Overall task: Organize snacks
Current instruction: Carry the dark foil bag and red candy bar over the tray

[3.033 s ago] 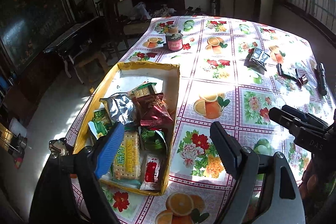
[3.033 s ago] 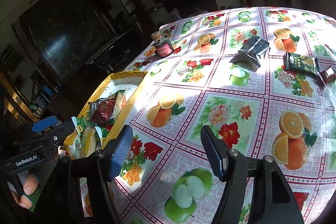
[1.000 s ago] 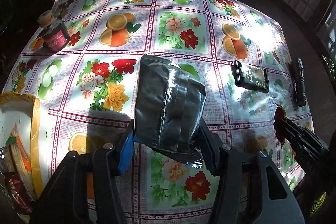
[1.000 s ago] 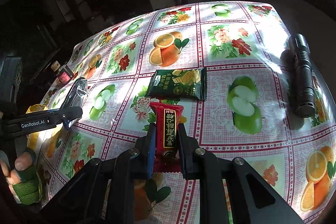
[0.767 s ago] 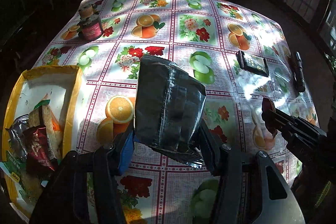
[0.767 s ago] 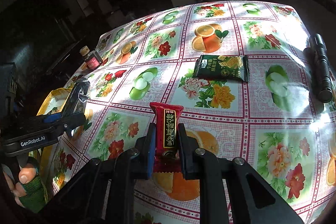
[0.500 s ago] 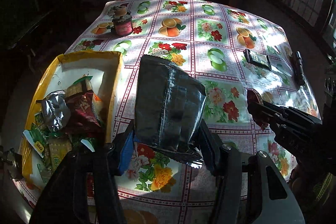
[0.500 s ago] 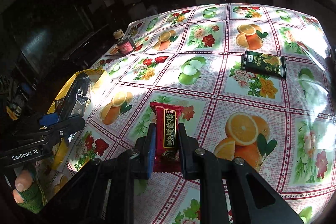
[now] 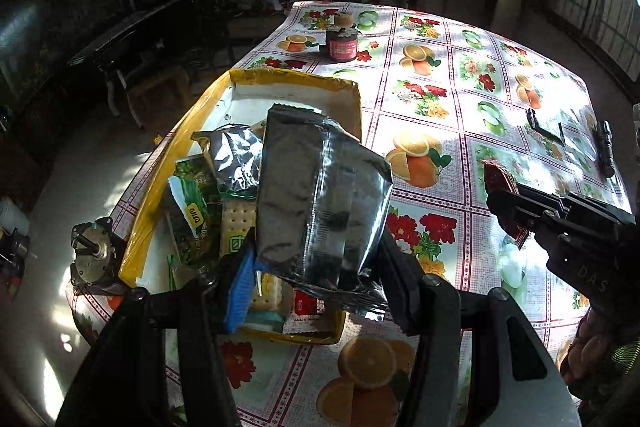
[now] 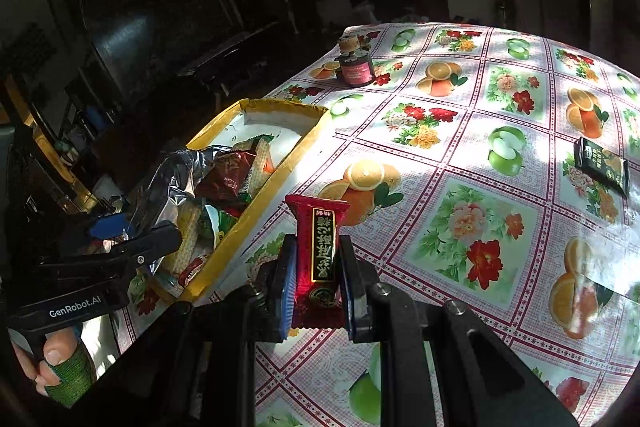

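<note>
My left gripper [image 9: 316, 275] is shut on a dark silver foil snack bag [image 9: 320, 199], held above the near end of the yellow-rimmed box [image 9: 296, 79], which holds several snack packets. In the right wrist view that same gripper [image 10: 132, 227] and foil bag [image 10: 168, 179] hang over the box [image 10: 276, 183]. My right gripper [image 10: 316, 267] is shut on a small red snack bar [image 10: 320, 251], above the tablecloth just right of the box. From the left wrist view the right gripper [image 9: 500, 195] shows at the right with the red bar [image 9: 496, 177]. A dark green snack packet [image 10: 600, 163] lies flat on the table.
A floral tablecloth [image 10: 460, 227] covers the table. A small red-labelled jar [image 9: 342, 45] stands at the far side. A black flashlight [image 9: 606, 147] lies near the right edge. A small motor [image 9: 94, 255] sits by the box's left corner. Dark furniture lies beyond the table.
Both grippers swung left across the table with their snacks. The left one now holds the foil bag over the box; the right one has come close beside the box.
</note>
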Available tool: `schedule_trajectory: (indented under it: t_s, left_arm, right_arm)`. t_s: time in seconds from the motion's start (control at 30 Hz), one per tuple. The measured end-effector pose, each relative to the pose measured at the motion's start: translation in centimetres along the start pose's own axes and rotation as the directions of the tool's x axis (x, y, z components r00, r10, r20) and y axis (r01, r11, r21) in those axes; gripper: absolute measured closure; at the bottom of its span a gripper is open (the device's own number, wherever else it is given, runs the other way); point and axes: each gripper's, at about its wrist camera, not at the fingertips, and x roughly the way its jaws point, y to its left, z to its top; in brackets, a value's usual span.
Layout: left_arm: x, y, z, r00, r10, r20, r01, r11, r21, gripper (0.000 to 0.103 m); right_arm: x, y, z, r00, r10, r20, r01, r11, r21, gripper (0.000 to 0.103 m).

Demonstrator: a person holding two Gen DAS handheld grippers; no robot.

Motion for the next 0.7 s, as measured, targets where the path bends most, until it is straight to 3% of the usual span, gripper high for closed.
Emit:
schedule_trajectory:
  t_s: [0.7]
  left_arm:
    - [0.2,4.8,-1.3,0.997,0.082,0.003,-0.082,0.994,-0.065,0.046]
  right_arm:
    - [4.2,6.6,1.1,0.997,0.052,-0.061,-0.06,0.987,-0.147,0.085]
